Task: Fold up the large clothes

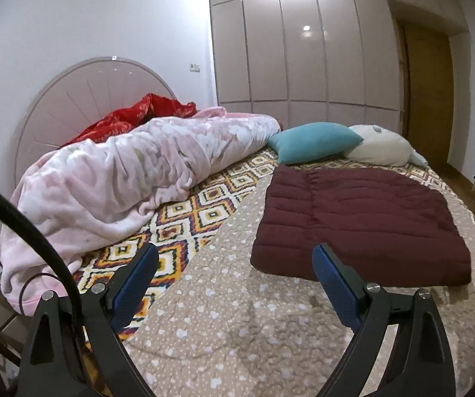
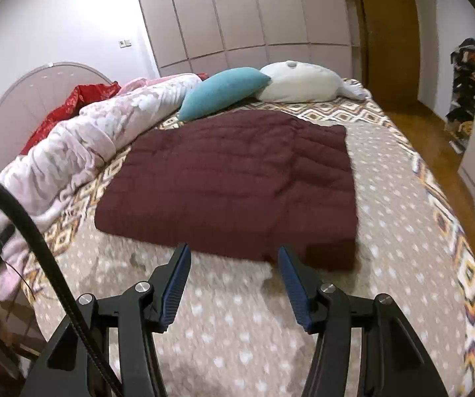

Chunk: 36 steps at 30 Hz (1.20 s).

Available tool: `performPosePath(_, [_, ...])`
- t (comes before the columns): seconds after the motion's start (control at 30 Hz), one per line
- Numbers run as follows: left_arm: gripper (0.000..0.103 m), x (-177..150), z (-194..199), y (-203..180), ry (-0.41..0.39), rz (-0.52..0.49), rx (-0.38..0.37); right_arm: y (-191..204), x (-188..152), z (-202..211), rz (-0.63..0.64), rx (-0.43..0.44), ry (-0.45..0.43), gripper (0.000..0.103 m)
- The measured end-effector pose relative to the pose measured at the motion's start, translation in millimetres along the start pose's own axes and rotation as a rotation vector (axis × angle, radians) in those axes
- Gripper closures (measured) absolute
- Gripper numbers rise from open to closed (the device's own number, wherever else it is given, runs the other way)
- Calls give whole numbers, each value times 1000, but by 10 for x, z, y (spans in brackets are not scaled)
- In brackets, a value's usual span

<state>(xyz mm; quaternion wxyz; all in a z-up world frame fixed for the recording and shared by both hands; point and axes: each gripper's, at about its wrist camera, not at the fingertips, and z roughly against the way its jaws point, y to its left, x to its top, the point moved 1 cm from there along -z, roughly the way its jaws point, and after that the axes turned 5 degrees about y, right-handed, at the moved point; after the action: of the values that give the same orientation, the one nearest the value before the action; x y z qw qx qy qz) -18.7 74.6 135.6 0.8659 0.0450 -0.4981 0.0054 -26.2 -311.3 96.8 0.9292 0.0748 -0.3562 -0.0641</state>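
A bedroom with a wide bed fills both views, its near part covered by a beige spread (image 1: 237, 314) dotted with small white hearts, lying over a sheet with a diamond pattern (image 1: 184, 215). Nearest the cameras, the left gripper (image 1: 236, 258) hovers over the beige spread with its blue-padded jaws spread wide and nothing between them; its right fingertip sits just at the near edge of the garment. The right gripper (image 2: 234, 254) is likewise released and empty, both tips poised at the garment's near edge. Just beyond them lies the maroon quilted garment (image 2: 234, 178), folded into a flat, roughly rectangular slab on the beige spread. To its left, a bunched pink floral blanket (image 1: 121, 172) runs along the bed, with a red cloth (image 1: 138, 115) behind it against the rounded headboard (image 1: 72, 79). Beyond the garment rest a teal pillow (image 2: 224, 92) and a white cushion (image 2: 300, 82), touching each other. Farthest back stand pale wardrobe doors (image 1: 287, 49) and a wooden door (image 1: 429, 92).
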Motion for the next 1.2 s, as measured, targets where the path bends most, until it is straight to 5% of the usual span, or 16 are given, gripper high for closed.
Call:
performPosePath(0.93, [5, -62, 1385, -260, -184, -43, -82, 210, -1039, 656, -101, 3, -46, 38])
performPosePath(1.2, [0, -129, 1870, -210, -366, -6, -51, 284, -1116, 848, -79, -19, -102, 38])
